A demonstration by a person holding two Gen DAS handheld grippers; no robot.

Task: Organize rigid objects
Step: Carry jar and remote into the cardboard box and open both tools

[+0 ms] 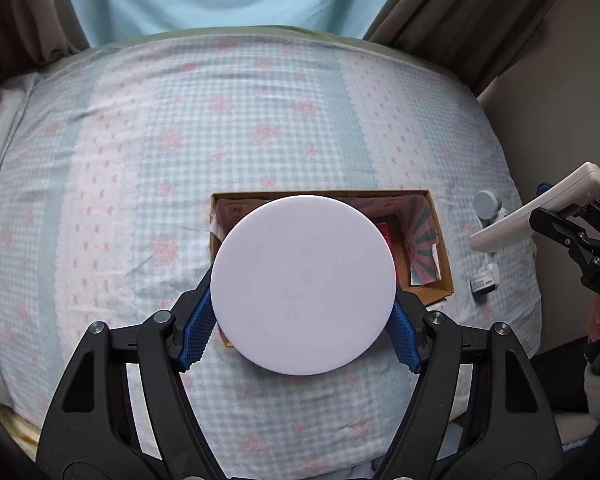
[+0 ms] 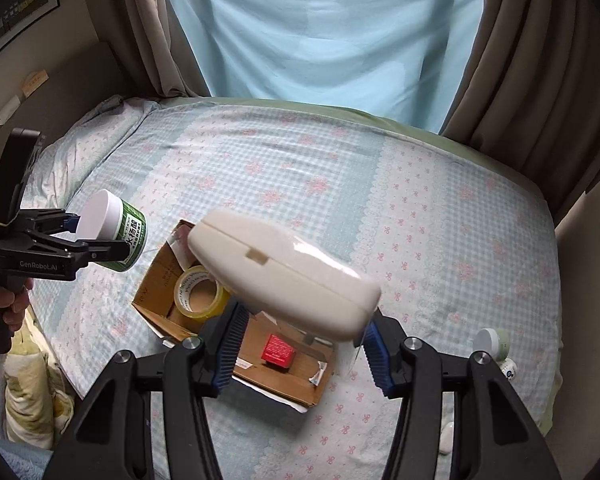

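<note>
- Left gripper [image 1: 302,320]: jaws spread wide and clamped on a green jar with a white lid [image 1: 303,285], held in the air over the cardboard box [image 1: 440,248].
- Right gripper [image 2: 300,344]: jaws spread wide, pressed against a cream plastic case [image 2: 284,272]; case is tilted and raised above the box.
- Box sits open on the checked bedsheet [image 2: 440,220]; inside are a roll of clear tape [image 2: 198,294] and a small red box [image 2: 278,351].
- A small white-capped jar [image 2: 492,343] lies on the sheet, to the right of the box.
</note>
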